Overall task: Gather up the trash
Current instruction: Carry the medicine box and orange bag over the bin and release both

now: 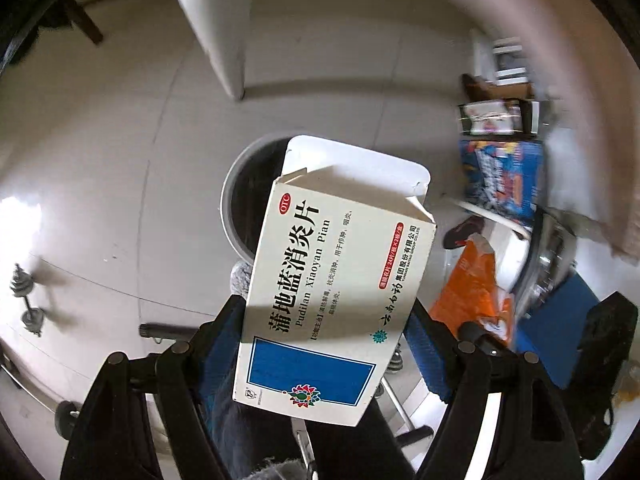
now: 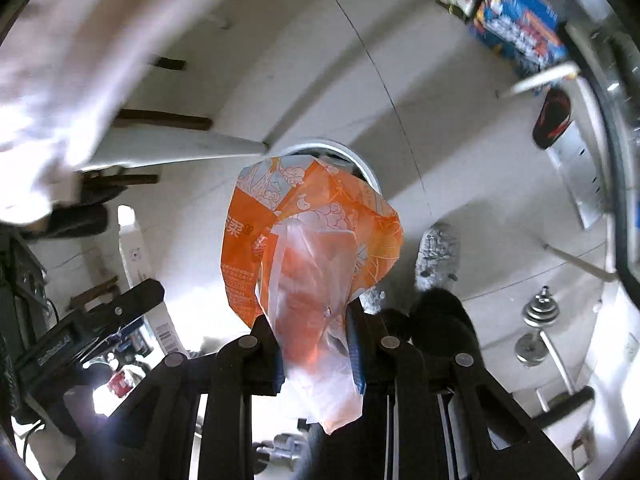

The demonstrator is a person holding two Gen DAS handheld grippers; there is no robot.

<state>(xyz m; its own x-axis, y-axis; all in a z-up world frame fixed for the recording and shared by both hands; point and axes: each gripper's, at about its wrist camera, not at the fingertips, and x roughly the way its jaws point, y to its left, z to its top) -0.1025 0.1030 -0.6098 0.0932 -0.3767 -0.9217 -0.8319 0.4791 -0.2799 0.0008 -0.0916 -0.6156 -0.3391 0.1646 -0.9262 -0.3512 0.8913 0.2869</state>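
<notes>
Left wrist view: the left gripper (image 1: 326,332) pinches a white medicine box (image 1: 336,296) at frame centre, its open flap overlapping the grey bin (image 1: 236,200) on the floor behind. Right wrist view: the right gripper (image 2: 316,344) clamps an orange wrapper (image 2: 308,232) at centre, covering the bin's rim (image 2: 360,160).

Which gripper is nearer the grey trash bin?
Hard to call; roughly level. The left gripper holds the medicine box over the trash bin; the right gripper holds the orange wrapper before it.
</notes>
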